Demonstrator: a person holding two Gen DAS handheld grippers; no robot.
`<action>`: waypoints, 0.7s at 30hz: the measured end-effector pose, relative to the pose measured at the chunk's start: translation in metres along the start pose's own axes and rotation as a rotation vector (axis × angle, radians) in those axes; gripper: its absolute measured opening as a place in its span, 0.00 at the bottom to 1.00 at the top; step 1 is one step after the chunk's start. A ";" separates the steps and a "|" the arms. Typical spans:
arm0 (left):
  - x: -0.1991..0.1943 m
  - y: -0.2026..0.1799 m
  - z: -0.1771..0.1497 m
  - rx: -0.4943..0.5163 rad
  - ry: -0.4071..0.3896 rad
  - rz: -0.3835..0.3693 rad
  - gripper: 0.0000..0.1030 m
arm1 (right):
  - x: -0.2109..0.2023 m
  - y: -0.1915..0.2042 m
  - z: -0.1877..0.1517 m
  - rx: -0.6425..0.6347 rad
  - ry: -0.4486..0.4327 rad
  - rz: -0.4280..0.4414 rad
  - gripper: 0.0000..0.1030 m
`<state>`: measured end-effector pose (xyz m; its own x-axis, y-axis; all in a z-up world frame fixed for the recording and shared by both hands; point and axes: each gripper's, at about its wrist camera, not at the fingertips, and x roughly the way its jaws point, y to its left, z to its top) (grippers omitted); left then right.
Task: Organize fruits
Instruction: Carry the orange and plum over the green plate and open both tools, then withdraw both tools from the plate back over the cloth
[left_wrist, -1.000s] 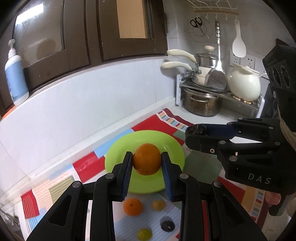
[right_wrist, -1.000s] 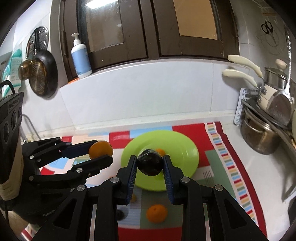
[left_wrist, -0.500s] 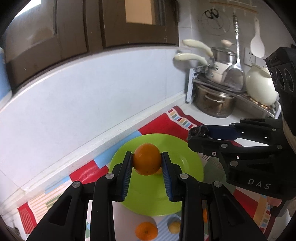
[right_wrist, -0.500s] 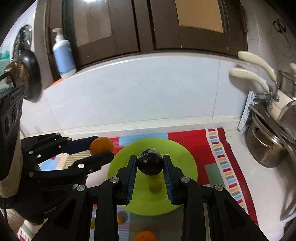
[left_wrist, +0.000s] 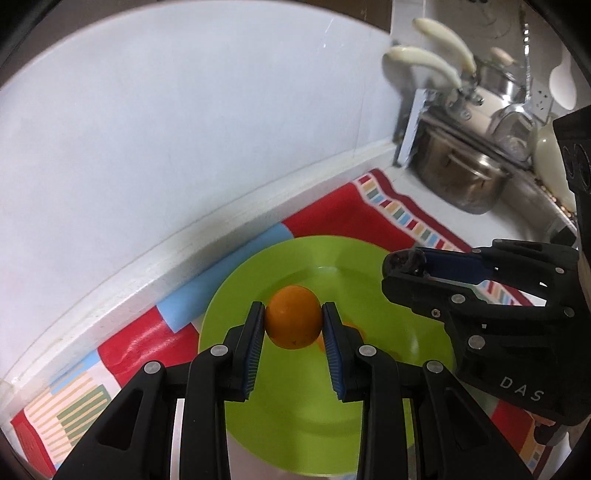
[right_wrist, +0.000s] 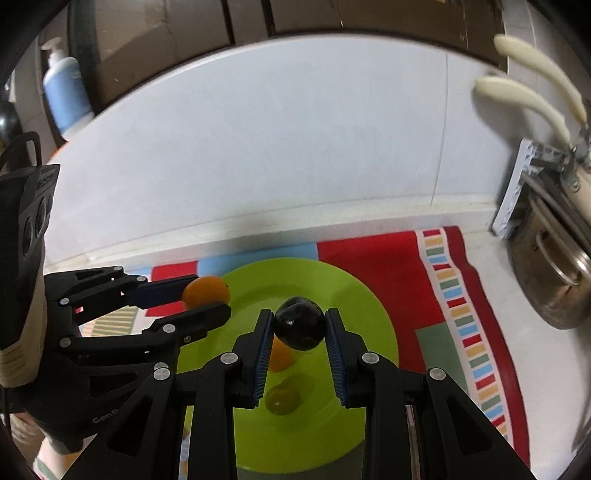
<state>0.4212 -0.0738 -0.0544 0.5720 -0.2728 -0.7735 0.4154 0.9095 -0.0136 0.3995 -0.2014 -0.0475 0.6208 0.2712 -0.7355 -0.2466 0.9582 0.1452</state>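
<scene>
Left gripper (left_wrist: 293, 325): black plastic fingers, ribbed blue pads clamped on smooth round orange (left_wrist: 293, 322), held above glossy lime-green plate (left_wrist: 255, 417). Right gripper (right_wrist: 299, 328): same build, pads pinching shiny dark round fruit (right_wrist: 300, 328) over same plate. On plate: small orange fruit (right_wrist: 279, 359), yellow-green fruit (right_wrist: 283, 399) (partly hidden by fingers). "DAS" in white on right gripper body. Plate sits on patchwork cloth mat (right_wrist: 391, 258), red with striped border. Steel pot (left_wrist: 461, 177) at right
</scene>
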 end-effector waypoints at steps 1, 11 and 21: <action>0.006 0.002 0.000 -0.005 0.012 -0.003 0.30 | 0.005 -0.001 -0.001 0.002 0.011 -0.001 0.29; 0.029 0.004 -0.001 -0.002 0.048 -0.003 0.30 | 0.036 -0.008 -0.004 0.017 0.068 0.002 0.29; 0.007 0.004 -0.003 0.005 0.011 0.054 0.38 | 0.033 -0.011 -0.006 0.025 0.063 -0.006 0.30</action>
<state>0.4248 -0.0711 -0.0613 0.5861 -0.2195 -0.7799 0.3874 0.9213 0.0319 0.4181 -0.2035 -0.0769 0.5743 0.2596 -0.7764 -0.2239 0.9621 0.1560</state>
